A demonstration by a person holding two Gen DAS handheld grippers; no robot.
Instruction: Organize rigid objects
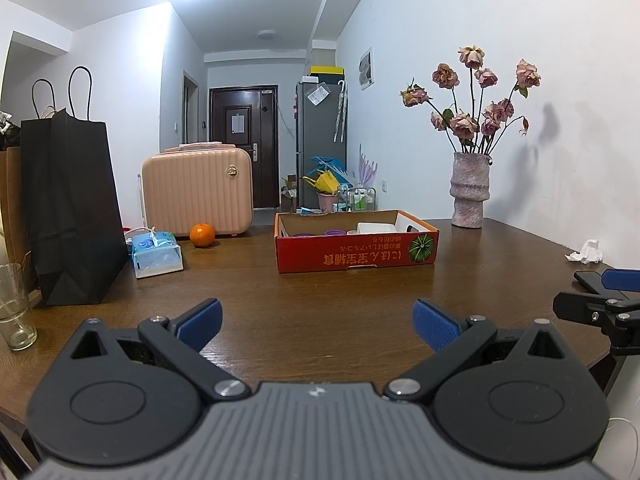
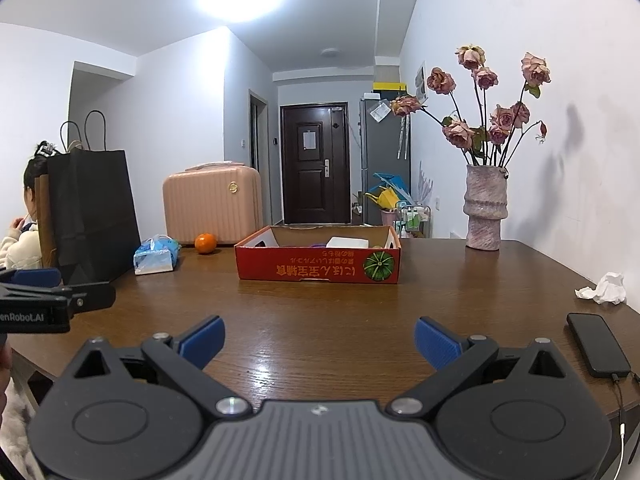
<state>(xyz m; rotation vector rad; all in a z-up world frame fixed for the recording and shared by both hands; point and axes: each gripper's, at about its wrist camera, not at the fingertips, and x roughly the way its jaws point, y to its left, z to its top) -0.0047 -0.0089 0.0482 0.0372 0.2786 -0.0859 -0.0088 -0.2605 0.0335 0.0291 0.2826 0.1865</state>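
Nearest the lens, the left gripper (image 1: 317, 322) hovers low over the brown wooden table (image 1: 320, 304) with its two blue-padded fingers (image 1: 200, 322) spread wide and nothing between them. Beside it, the right gripper (image 2: 319, 340) is likewise spread wide and empty above the same tabletop.

Further back on the table sits one shallow red cardboard box (image 1: 356, 254) printed with a green pumpkin. Inside it show one white rectangular container (image 1: 374, 227) and two purple round lids (image 1: 335, 233); other contents are too hidden to count.

Left of the box lie one orange (image 1: 202, 235), one blue tissue pack (image 1: 156, 254), one tall black paper bag (image 1: 72, 216) and one clear drinking glass (image 1: 14, 306). One pink hard-shell suitcase (image 1: 198, 192) stands behind the orange. One pinkish ridged ceramic vase (image 1: 470, 190) of dried roses stands by the wall, with one crumpled white tissue (image 2: 604, 289) and one black phone (image 2: 598, 344) along the right edge.
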